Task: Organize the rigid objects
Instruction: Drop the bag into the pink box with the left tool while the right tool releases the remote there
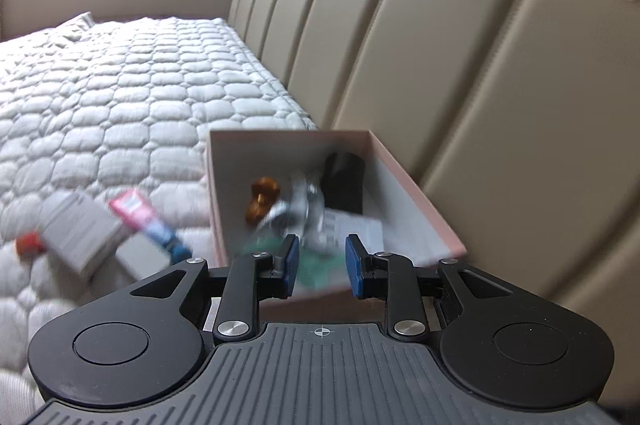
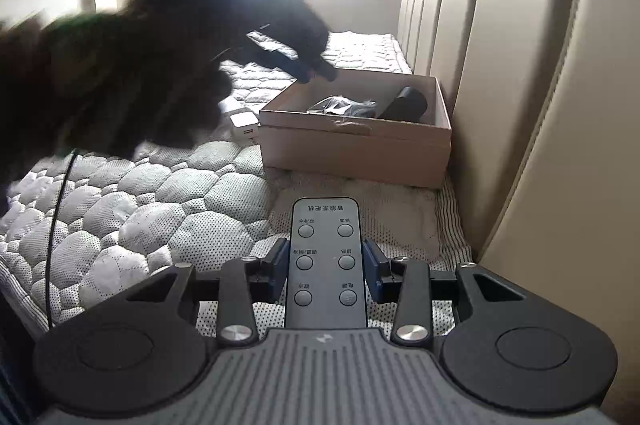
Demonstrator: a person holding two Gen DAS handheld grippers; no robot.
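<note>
A pink cardboard box lies on the quilted bed beside the padded headboard. Inside it are a black object, a brown figurine, a clear plastic packet and a white sheet. My left gripper is open and empty above the box's near end. In the right wrist view my right gripper is shut on a black remote control, low over the mattress, short of the box. The left gripper shows there as a dark blur over the box's far rim.
On the mattress left of the box lie a grey box, a pink and blue tube, a small red object and a white cube. The beige headboard runs along the right. A thin black cable hangs at the left.
</note>
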